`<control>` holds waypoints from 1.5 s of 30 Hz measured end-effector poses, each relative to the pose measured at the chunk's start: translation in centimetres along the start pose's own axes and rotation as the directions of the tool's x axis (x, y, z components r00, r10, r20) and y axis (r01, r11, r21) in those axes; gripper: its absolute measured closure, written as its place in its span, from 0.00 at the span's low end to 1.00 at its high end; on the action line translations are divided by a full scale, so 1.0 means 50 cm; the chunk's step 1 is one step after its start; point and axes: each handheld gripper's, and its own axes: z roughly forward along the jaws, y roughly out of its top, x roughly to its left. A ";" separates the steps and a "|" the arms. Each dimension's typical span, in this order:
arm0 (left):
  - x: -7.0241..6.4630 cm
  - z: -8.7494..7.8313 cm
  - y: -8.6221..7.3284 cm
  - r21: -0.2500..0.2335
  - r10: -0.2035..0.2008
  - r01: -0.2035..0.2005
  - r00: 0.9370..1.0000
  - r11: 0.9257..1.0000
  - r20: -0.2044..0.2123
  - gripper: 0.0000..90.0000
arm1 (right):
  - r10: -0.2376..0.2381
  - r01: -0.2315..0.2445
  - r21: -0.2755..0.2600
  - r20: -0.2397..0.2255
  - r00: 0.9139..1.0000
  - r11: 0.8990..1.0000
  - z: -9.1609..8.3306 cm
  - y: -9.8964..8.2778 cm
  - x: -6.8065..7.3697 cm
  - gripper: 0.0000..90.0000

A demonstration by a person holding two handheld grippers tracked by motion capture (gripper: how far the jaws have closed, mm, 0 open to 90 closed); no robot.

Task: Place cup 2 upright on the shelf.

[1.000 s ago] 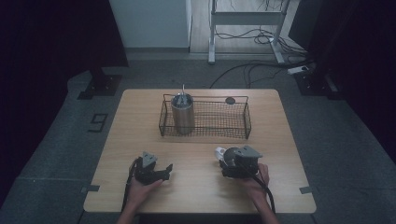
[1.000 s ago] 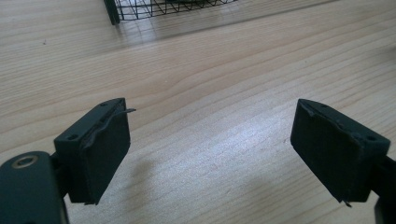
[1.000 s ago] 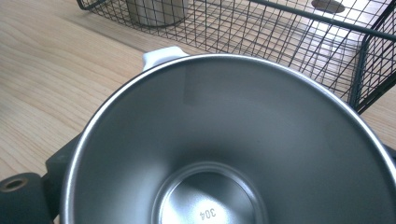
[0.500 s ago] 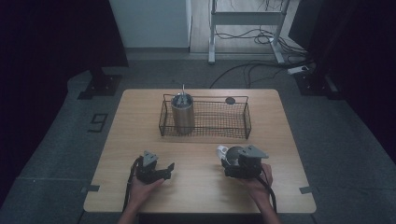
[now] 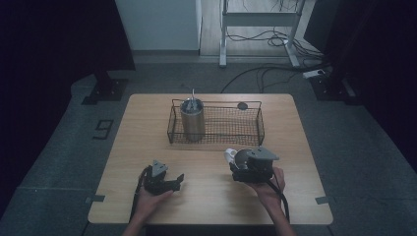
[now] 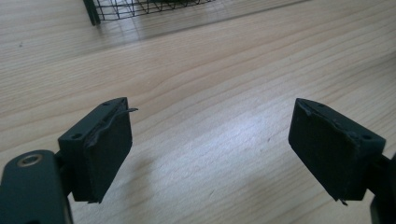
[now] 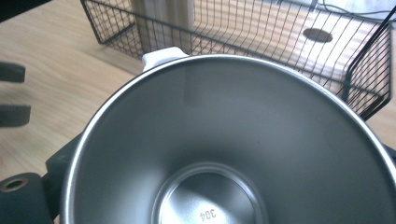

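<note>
Pale wood is being presented in the high view as the top of the table [image 5: 206, 211], on which a black wire basket [image 5: 259, 129] is standing towards the far side. A steel canister [image 5: 193, 123] is being kept upright in the left end of that basket, and a round dark spot [image 5: 242, 105] is being shown on the table just behind it. A steel cup [image 5: 241, 158] with a white handle [image 5: 229, 154] is being held by the right gripper [image 5: 251, 167] in front of the basket's right half, raised off the table. The left gripper [image 5: 180, 182] is being held low over the near left part of the table, well apart from the cup. On the floor to the left of the table, a mark shaped like the figure 9 [image 5: 103, 129] is being displayed.

In the left gripper view, two black jaws are being shown standing apart, with bare wood and no object between them; they have just been closing. A corner of the basket is being caught at the top edge.

In the right gripper view, the cup's open mouth is being turned towards the camera, clamped between the jaws at its sides. The number 304 [image 7: 207, 214] is being shown stamped in its bottom, upside down. The white handle is being seen at the upper rim, with the basket just beyond.
</note>
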 end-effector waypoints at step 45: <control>-0.002 -0.001 -0.001 0.029 -0.009 0.010 1.000 1.000 -0.015 0.16 | 0.054 -0.056 -0.096 -0.025 0.998 0.994 -0.012 0.133 -0.009 0.07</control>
